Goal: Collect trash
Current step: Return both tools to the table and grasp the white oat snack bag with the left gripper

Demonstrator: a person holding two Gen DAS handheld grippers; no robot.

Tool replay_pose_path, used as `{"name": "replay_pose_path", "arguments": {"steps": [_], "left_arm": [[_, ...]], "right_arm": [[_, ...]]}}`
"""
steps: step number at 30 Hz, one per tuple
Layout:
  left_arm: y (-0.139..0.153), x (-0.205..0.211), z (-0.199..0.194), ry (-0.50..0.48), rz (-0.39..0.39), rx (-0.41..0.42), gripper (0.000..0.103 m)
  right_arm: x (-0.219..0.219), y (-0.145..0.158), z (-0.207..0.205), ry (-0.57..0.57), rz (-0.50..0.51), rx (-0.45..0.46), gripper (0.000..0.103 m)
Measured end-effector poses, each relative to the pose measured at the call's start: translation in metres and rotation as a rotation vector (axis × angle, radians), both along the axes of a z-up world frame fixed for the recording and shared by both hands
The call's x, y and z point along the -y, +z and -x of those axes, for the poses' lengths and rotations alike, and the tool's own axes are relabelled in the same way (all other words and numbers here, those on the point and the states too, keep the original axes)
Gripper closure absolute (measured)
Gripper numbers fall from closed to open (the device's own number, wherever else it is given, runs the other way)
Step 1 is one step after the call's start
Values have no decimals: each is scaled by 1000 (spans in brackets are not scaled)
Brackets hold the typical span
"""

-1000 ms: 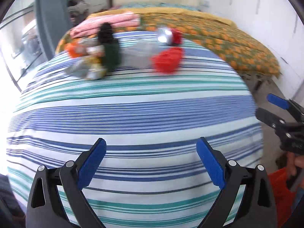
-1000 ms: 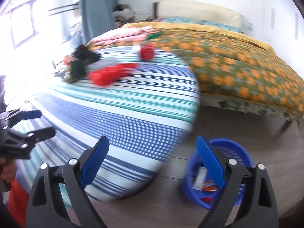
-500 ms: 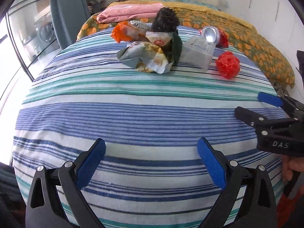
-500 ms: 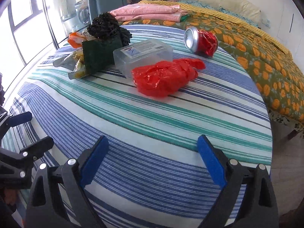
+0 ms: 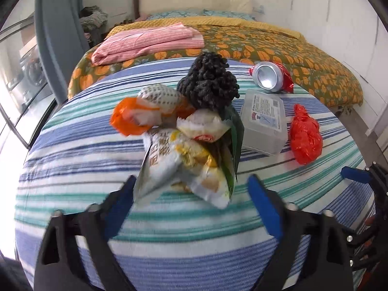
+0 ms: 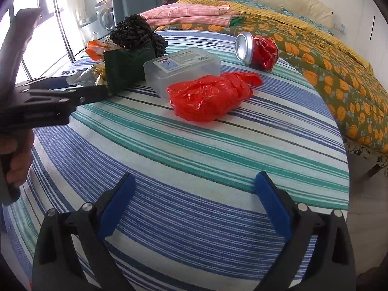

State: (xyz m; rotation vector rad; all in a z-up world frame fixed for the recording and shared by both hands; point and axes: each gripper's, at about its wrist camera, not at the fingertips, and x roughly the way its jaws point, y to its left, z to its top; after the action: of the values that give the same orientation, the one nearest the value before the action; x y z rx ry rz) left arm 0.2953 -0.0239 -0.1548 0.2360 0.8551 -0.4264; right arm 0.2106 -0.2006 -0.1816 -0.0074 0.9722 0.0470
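A heap of trash lies on the striped round table [image 5: 72, 165]: crumpled snack wrappers [image 5: 184, 165], an orange wrapper [image 5: 126, 118], a black knobbly lump [image 5: 208, 84], a clear plastic box [image 5: 264, 118], a red plastic bag [image 5: 305, 135] and a crushed red can [image 5: 271, 75]. My left gripper [image 5: 191, 194] has its jaws closing around the near end of the snack wrappers, and the pads do not visibly press on them. My right gripper [image 6: 194, 194] hovers over bare cloth short of the red bag [image 6: 208, 97], jaws opening, nothing between them. The left gripper [image 6: 84, 86] shows at the right wrist view's left edge.
Behind the table stands a bed with an orange-patterned cover [image 5: 303, 55] and a folded pink cloth [image 5: 150, 41]. A blue-grey curtain [image 5: 60, 36] and glass doors are at the left. The table's edge drops to the floor at the right [image 6: 368, 194].
My left gripper moved forward across the table up to the wrapper pile and its jaws narrowed. My right gripper swung from the floor and a blue basket over the table, then stayed still.
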Motion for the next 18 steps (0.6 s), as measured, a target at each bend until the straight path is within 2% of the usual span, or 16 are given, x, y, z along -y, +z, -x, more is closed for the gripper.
{"name": "replay_pose_path", "arguments": {"steps": [2, 3, 5, 8, 11, 14, 18], "left_arm": [[-2, -2, -3, -2, -15, 3, 38], [-1, -6, -3, -16, 11, -3, 45], [2, -15, 1, -24, 31, -3, 53], [6, -27, 11, -24, 39, -2, 60], [10, -46, 31, -13, 70, -35, 60], [10, -63, 58, -13, 89, -69, 51], [9, -75, 85, -21, 95, -53, 33]], "right_arm": [[0, 0, 0, 0, -1, 0, 7], [0, 0, 0, 0, 0, 0, 7], [0, 0, 0, 1, -1, -1, 7], [0, 0, 0, 1, -1, -1, 7], [0, 0, 0, 1, -2, -1, 7], [0, 0, 0, 1, -2, -2, 7], [-1, 0, 1, 1, -2, -2, 7]]}}
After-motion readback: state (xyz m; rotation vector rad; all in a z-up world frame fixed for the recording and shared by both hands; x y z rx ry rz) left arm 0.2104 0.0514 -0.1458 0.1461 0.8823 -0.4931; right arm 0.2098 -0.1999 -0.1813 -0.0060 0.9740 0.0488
